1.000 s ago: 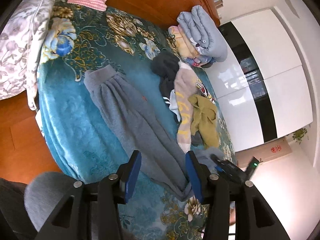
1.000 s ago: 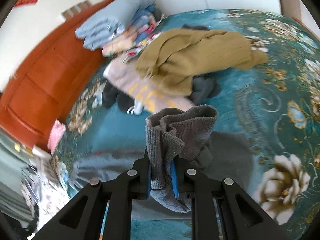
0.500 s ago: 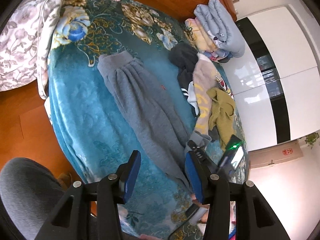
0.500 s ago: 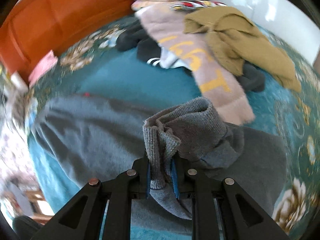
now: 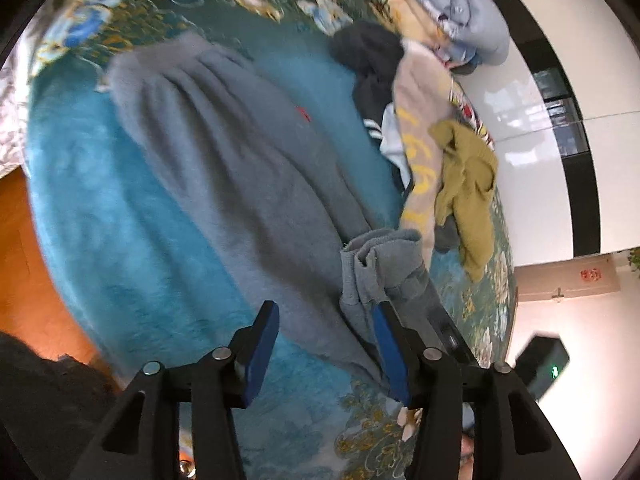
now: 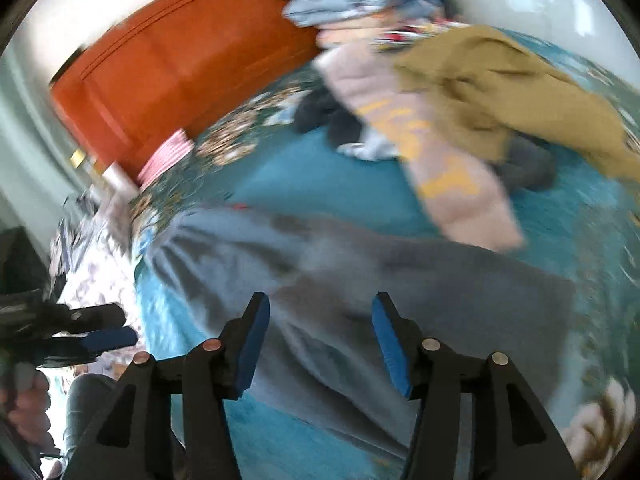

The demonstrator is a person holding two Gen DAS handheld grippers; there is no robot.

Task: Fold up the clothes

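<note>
Right gripper [image 6: 320,340] has let go of the cuff, fingers now apart over grey pants [image 6: 360,280] running left-right. Left view: left gripper [image 5: 324,340] fingers apart, empty; pants [image 5: 224,152] stretch ahead diagonally on teal blanket [image 5: 100,220], bunched cuff [image 5: 380,264] beside right finger.

A bed [image 5: 104,208] covered by a teal blanket with gold and blue flowers fills the room's middle. Behind its far edge stands an orange-brown wooden headboard [image 6: 192,68]. Orange wooden floor [image 5: 24,264] shows past the bed's left edge. A glossy white wardrobe [image 5: 560,60] with black vertical strips reflects daylight, beside a plain white wall [image 5: 576,320].
</note>
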